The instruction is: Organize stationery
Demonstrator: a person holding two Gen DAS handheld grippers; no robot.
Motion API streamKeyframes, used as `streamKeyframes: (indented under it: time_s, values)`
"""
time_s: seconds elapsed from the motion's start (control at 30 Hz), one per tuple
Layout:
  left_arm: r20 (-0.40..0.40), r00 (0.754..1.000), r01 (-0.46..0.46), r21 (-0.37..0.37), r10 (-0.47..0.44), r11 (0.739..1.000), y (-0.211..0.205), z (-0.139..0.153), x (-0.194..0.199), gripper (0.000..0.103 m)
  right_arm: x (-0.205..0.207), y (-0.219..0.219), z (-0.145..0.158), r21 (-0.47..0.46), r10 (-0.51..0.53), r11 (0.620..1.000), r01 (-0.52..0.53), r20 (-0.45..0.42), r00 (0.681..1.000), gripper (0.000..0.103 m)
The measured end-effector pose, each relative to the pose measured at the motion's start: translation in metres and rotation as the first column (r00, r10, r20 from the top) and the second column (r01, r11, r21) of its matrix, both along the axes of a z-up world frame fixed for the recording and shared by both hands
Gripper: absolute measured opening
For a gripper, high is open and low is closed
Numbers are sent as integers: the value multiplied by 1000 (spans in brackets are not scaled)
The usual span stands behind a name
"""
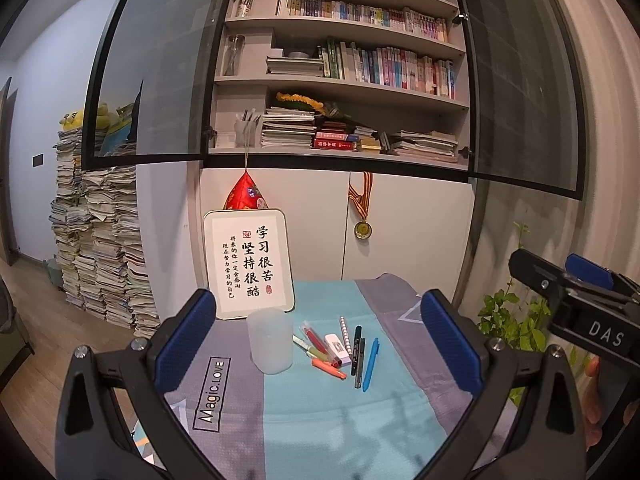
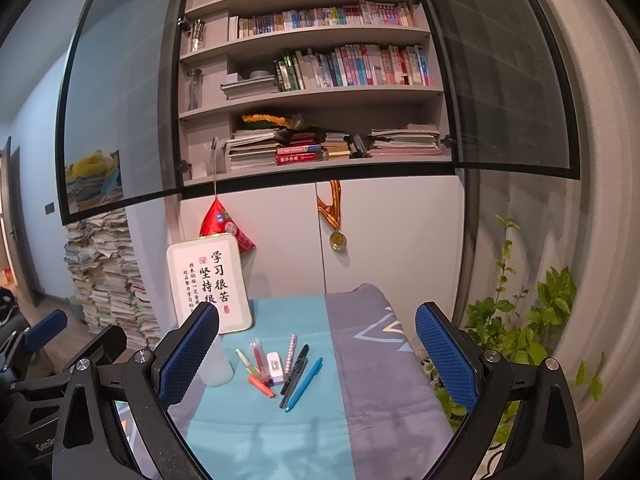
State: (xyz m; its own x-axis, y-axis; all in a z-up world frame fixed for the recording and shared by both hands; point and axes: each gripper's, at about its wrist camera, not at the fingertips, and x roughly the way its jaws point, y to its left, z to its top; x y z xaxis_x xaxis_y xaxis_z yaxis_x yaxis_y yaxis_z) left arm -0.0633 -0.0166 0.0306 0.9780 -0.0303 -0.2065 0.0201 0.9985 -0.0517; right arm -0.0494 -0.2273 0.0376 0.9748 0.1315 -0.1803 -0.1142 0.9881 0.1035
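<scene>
A frosted plastic cup (image 1: pixel 270 342) stands upright on the cloth-covered table (image 1: pixel 320 408). Right of it lies a cluster of stationery: a blue pen (image 1: pixel 371 364), black pens (image 1: pixel 357 350), a white eraser (image 1: pixel 335 349), a red pen (image 1: pixel 316 338) and an orange highlighter (image 1: pixel 329 368). My left gripper (image 1: pixel 320 344) hovers open above the near table, nothing between its blue pads. In the right wrist view the cup (image 2: pixel 218 364) is half hidden behind the left finger; the blue pen (image 2: pixel 304 385) and eraser (image 2: pixel 275 366) lie ahead. My right gripper (image 2: pixel 318 356) is open and holds nothing.
A framed calligraphy sign (image 1: pixel 248 264) leans at the table's back left. Behind it are white cabinet doors with a medal (image 1: pixel 362 229) and a red pouch (image 1: pixel 245 194), bookshelves above. Paper stacks (image 1: pixel 100 248) rise on the left; a green plant (image 2: pixel 520 320) is right.
</scene>
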Motion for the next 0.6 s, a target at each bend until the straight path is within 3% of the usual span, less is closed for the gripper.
streamKeyframes:
  time_s: [0.6]
  values:
    - [-30, 999, -13, 13, 14, 1000, 1, -5, 14, 102, 21, 0, -7, 9, 16, 1000, -16, -47, 999, 99]
